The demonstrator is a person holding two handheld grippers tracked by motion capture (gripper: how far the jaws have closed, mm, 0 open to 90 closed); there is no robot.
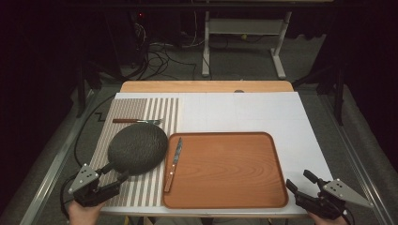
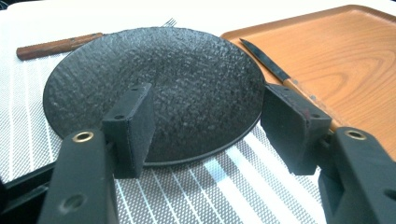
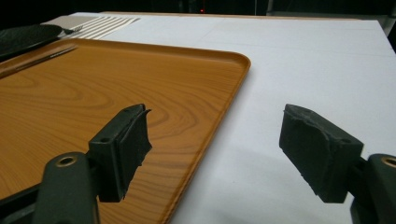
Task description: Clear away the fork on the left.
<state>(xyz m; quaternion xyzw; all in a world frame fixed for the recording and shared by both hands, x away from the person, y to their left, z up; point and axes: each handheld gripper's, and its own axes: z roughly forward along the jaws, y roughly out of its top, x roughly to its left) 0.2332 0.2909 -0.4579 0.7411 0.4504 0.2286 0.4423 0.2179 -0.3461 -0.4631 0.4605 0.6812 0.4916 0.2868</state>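
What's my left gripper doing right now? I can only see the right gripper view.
Observer: The left gripper is open, its fingers at the near rim of the dark plate, not closed on it.
Operator: Anything behind that plate?
Observer: A wooden-handled fork lies on the striped mat, beyond the plate.
Operator: Which way does the knife lie?
Observer: The knife lies along the left side of the tray, handle toward you, blade pointing away.
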